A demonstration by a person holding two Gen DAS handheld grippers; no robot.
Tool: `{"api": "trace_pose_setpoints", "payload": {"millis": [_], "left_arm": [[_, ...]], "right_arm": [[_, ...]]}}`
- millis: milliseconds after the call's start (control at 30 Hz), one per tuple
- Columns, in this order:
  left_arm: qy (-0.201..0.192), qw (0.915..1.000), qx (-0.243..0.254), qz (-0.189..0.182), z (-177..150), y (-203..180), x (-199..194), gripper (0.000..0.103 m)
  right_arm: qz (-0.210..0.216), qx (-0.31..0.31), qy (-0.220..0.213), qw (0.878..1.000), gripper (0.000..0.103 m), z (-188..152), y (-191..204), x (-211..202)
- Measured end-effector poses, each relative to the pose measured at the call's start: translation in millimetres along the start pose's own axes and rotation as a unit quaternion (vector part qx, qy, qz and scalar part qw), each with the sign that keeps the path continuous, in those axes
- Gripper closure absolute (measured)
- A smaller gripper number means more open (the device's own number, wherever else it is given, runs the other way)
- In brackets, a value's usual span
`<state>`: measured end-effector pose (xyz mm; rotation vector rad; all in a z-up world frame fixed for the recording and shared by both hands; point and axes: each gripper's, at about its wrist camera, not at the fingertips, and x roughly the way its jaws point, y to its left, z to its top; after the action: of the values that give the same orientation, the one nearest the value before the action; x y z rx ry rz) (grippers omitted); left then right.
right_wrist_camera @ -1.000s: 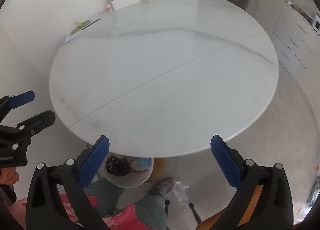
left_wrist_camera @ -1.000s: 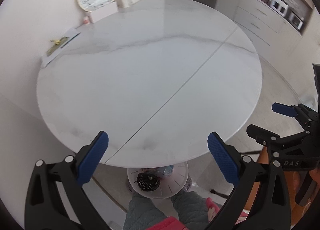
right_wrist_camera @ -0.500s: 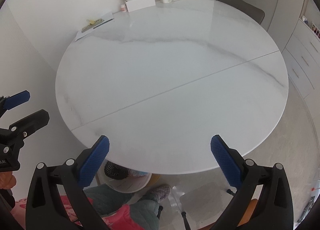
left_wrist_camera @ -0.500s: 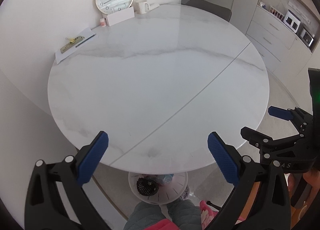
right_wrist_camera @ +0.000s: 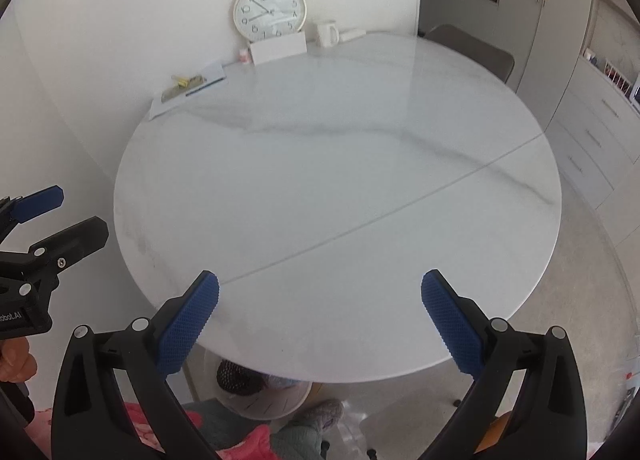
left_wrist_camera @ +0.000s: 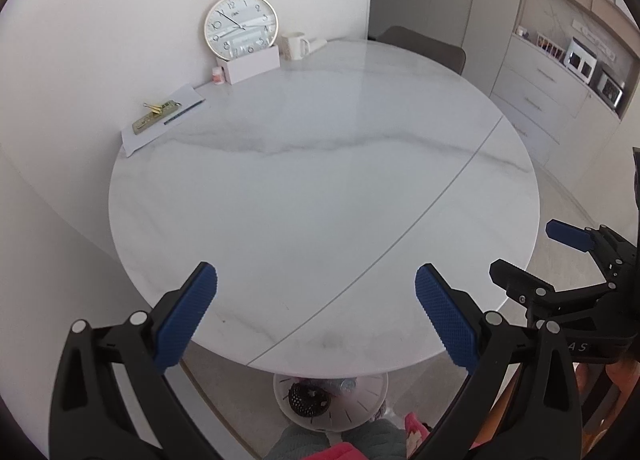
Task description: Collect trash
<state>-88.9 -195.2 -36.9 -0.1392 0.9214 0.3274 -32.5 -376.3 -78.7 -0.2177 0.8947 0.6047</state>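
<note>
A white bin [left_wrist_camera: 360,408] stands on the floor under the near edge of the round marble table [left_wrist_camera: 320,180]; inside it lie a black mesh ball [left_wrist_camera: 308,400] and crumpled trash. In the right wrist view the bin [right_wrist_camera: 272,404] peeks out below the table [right_wrist_camera: 340,180] rim. My left gripper [left_wrist_camera: 316,312] hangs open above the table's near edge, nothing between its blue pads. My right gripper [right_wrist_camera: 320,316] is open too, holding nothing. Each gripper shows in the other's view: the right gripper [left_wrist_camera: 532,256] at the right edge, the left gripper [right_wrist_camera: 66,212] at the left edge.
At the table's far side against the wall stand a clock [left_wrist_camera: 241,26], a white box [left_wrist_camera: 252,64], a mug [left_wrist_camera: 295,45], a small pink jar [left_wrist_camera: 218,75] and a paper with clips [left_wrist_camera: 164,116]. A chair [left_wrist_camera: 420,46] is behind. Cabinets [left_wrist_camera: 560,80] line the right. A person's legs [left_wrist_camera: 336,440] are below.
Both grippers have risen and tilted up, so the table looks farther and more of the wall and clock shows. The jaws stay open.
</note>
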Motion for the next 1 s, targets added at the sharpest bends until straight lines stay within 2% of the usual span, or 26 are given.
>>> {"api": "trace_pose_setpoints", "payload": {"millis": [200,600,1000], "left_arm": [[-0.005,1.0,-0.006,0.002,0.0,9.8,-2.6,0.008],[0.006,0.9999,-0.001,0.014,-12.3,18.5,-0.1,0.008],[0.011,0.9998,-0.005,0.015,-10.2,27.7,4.6,0.008]], "right_arm": [[-0.002,-0.008,-0.007,1.0,0.002,5.6,10.7,-3.7],[0.003,-0.013,0.014,1.0,0.002,-3.4,21.2,4.4],[0.004,-0.016,0.018,1.0,0.002,-2.4,25.7,7.6]]}}
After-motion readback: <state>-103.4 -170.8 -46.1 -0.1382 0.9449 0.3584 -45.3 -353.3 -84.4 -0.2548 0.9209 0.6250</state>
